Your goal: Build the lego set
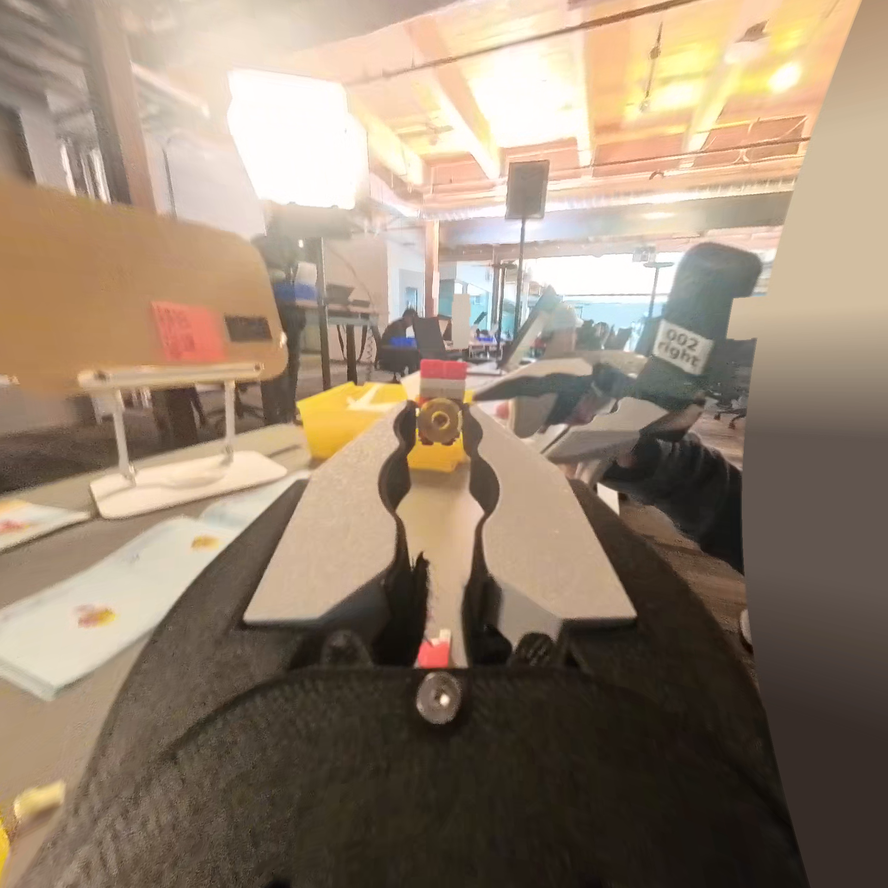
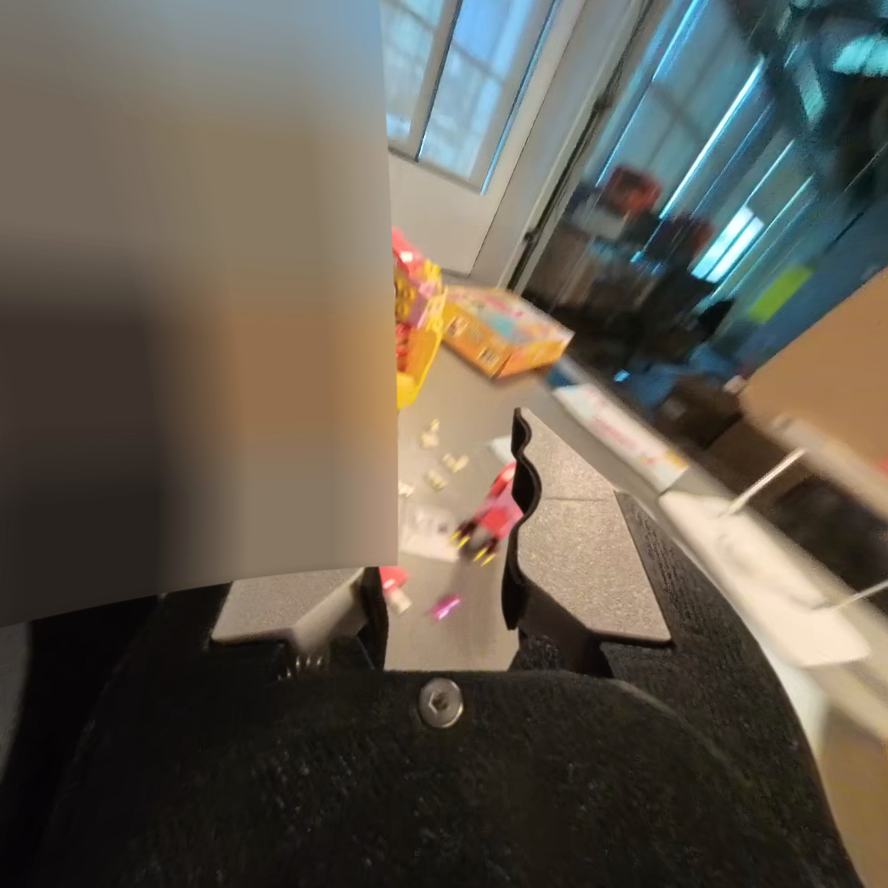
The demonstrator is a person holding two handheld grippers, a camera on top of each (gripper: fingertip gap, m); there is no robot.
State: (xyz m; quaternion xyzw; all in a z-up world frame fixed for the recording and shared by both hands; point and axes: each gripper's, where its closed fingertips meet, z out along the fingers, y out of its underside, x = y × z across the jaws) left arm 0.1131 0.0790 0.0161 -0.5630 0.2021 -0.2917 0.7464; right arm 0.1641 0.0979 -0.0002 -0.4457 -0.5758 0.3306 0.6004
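In the left wrist view my left gripper [image 1: 439,423] is shut on a small brick build [image 1: 442,389]. The build has a round gold piece at the fingertips, with grey and red bricks stacked above it, and it is held above the table. My right gripper [image 1: 511,423] comes in from the right with its fingers spread, and its upper fingertip is close beside the build. In the right wrist view the right gripper [image 2: 447,432] is open. One finger [image 2: 524,480] shows and the other is hidden behind a blurred patch. A red toy model [image 2: 495,519] lies on the table below.
A yellow bin [image 1: 336,418] stands behind the build. A brown board on a white stand [image 1: 192,475] is at the left, with light blue booklets [image 1: 120,591] in front of it. The right wrist view shows an orange box [image 2: 504,331], small pale pieces [image 2: 442,456] and a pink piece [image 2: 447,605]. The tips of one gripper are about 7 centimeters away from the tips of the other. The right tips stand about 15 centimeters off the red toy model [image 2: 495,519].
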